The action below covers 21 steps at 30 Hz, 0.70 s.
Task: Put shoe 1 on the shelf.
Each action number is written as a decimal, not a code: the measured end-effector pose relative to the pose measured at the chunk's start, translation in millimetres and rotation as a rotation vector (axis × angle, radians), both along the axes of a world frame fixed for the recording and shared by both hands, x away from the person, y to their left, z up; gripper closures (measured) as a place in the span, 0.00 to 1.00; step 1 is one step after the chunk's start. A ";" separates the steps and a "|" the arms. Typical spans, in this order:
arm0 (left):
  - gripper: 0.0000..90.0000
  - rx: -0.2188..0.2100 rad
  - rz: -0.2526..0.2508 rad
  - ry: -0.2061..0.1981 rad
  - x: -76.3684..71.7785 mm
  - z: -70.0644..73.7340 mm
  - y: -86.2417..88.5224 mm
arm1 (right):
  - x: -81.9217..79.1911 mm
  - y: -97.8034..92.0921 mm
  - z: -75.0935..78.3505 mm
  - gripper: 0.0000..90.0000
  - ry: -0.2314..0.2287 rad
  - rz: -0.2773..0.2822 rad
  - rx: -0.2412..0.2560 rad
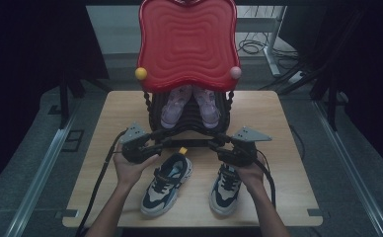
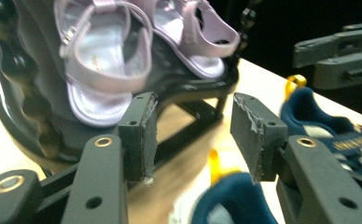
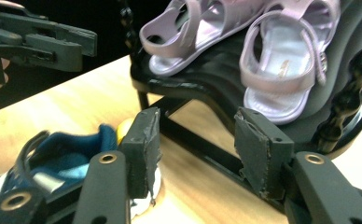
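Two navy and grey sneakers stand on the wooden table (image 1: 105, 148), the left sneaker (image 1: 167, 185) and the right sneaker (image 1: 225, 190). A pair of lilac sandals (image 1: 189, 106) rests on the black shelf of a rack with a red wavy top (image 1: 187, 42). My left gripper (image 1: 157, 143) hovers open above the left sneaker's heel (image 2: 230, 200), its jaws empty. My right gripper (image 1: 215, 146) is open over the right sneaker's heel (image 3: 62, 163), also empty. The left gripper (image 2: 193, 135) and the right gripper (image 3: 195, 149) both point at the sandals (image 2: 104, 70) (image 3: 281, 60).
The rack's black frame (image 1: 184, 140) stands just behind the sneakers' heels. Yellow (image 1: 141, 73) and pink (image 1: 235, 72) knobs sit at the red top's corners. Bare table lies left and right of the rack. Cables (image 1: 251, 47) lie on the floor beyond.
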<state>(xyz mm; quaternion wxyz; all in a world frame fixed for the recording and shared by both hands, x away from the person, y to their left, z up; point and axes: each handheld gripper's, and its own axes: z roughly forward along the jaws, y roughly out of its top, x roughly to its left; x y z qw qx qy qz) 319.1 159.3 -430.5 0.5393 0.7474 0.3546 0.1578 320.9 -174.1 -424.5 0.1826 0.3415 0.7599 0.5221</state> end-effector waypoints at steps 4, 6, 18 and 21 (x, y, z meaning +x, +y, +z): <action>0.57 0.017 -0.027 0.031 -12.4 -3.9 4.4 | -7.7 -4.7 -4.3 0.56 0.007 0.024 -0.005; 0.57 0.015 -0.036 0.050 -18.6 -6.6 6.8 | -12.3 -5.7 -7.5 0.56 0.013 0.030 -0.018; 0.57 0.000 -0.035 0.131 -50.1 -26.5 25.1 | -27.1 -22.2 -17.8 0.54 0.033 0.044 -0.027; 0.58 0.026 -0.003 0.137 -53.4 -29.2 29.9 | -30.3 -28.0 -18.1 0.55 0.026 0.027 -0.003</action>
